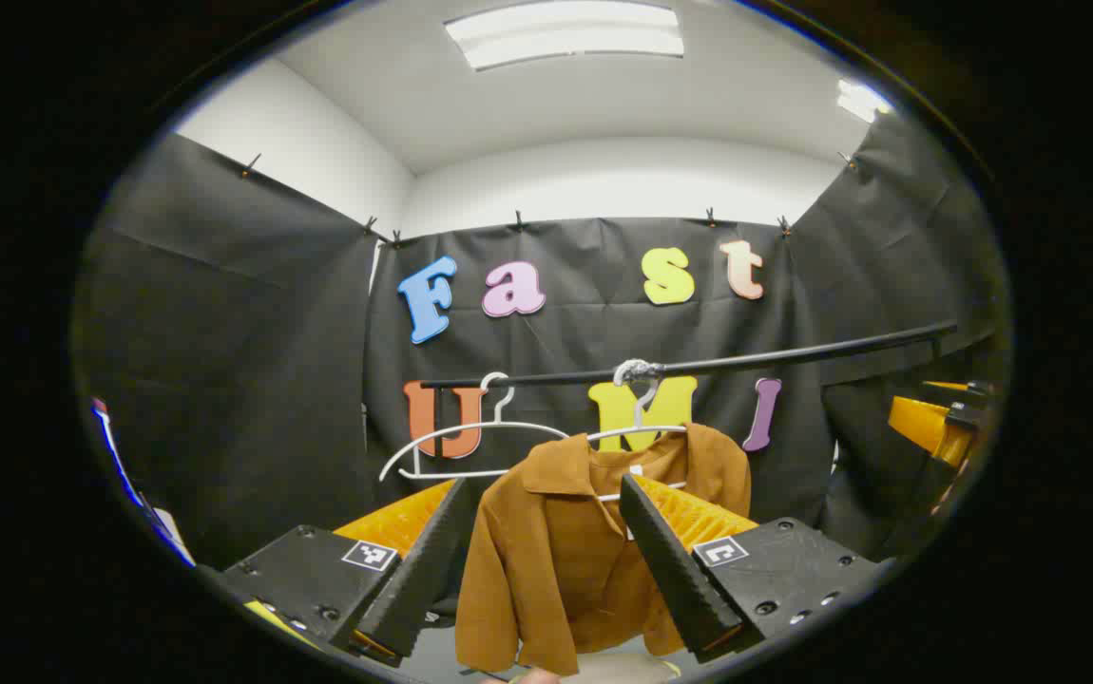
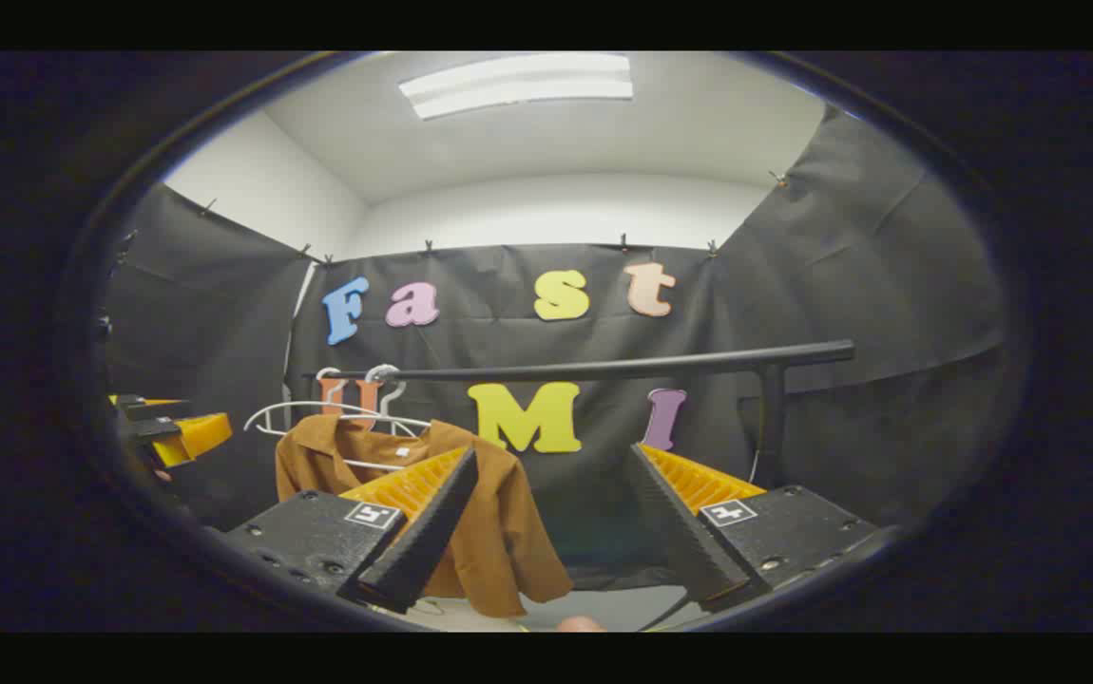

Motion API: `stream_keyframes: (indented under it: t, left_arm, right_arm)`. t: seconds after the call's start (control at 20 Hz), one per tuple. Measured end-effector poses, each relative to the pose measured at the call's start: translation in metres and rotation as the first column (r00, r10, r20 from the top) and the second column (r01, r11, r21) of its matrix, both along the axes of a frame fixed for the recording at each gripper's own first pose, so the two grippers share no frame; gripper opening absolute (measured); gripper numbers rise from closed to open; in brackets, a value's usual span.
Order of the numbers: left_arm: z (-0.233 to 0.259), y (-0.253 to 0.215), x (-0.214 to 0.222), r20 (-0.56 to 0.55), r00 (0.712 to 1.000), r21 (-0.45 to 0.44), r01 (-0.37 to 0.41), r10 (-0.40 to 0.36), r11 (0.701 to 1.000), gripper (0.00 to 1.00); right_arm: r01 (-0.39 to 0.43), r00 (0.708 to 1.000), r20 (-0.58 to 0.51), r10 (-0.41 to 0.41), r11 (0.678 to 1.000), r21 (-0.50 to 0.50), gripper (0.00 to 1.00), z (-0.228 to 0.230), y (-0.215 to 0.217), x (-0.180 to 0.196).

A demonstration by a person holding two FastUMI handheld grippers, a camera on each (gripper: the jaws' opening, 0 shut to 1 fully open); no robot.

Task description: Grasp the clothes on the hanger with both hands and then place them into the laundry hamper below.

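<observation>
The brown shirt [image 1: 565, 546] hangs on a white hanger [image 1: 639, 418] hooked over the black rail [image 1: 699, 366], collar up, front facing the grippers, hem loose near the bottom of the left gripper view; a second, bare white hanger [image 1: 456, 446] hangs just beside it on the same rail; in the right gripper view the shirt [image 2: 499, 532] sits off toward the left, behind that gripper's left finger

The left gripper [image 1: 546, 560] is spread wide with nothing between its fingers, and the shirt's body shows right in the gap, so it looks well lined up; the right gripper [image 2: 551, 532] is equally wide and empty, but its gap frames bare black cloth, the shirt being off to one side

The step in hand seems to be the approach to a two-handed grasp; to do it well, the right gripper should probably swing toward the shirt until cloth fills its gap; each gripper would best take a shoulder or upper side, apart from the other, closing on fabric and not on the hanger wire; lifting the cloth up and off the hanger's arms, rather than tugging down, should keep the hanger on the rail; the hamper cannot be made out here, so its place below has to be found before release
</observation>
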State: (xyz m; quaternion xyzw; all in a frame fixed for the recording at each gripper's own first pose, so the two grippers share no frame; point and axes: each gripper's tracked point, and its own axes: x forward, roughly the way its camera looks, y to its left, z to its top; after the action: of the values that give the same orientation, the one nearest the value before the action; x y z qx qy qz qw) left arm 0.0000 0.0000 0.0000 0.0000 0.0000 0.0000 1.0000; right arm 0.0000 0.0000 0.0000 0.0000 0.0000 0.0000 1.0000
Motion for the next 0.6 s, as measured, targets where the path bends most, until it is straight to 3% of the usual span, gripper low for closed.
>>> stream_keyframes:
  t: [0.6]
  left_arm:
    - [-0.005, -0.001, 0.013, 0.024, 0.998, 0.010, 0.060, -0.060, 0.998, 0.98]
  right_arm:
    - [0.048, 0.999, -0.001, -0.048, 0.998, -0.030, 0.96, -0.007, 0.014, 0.005]
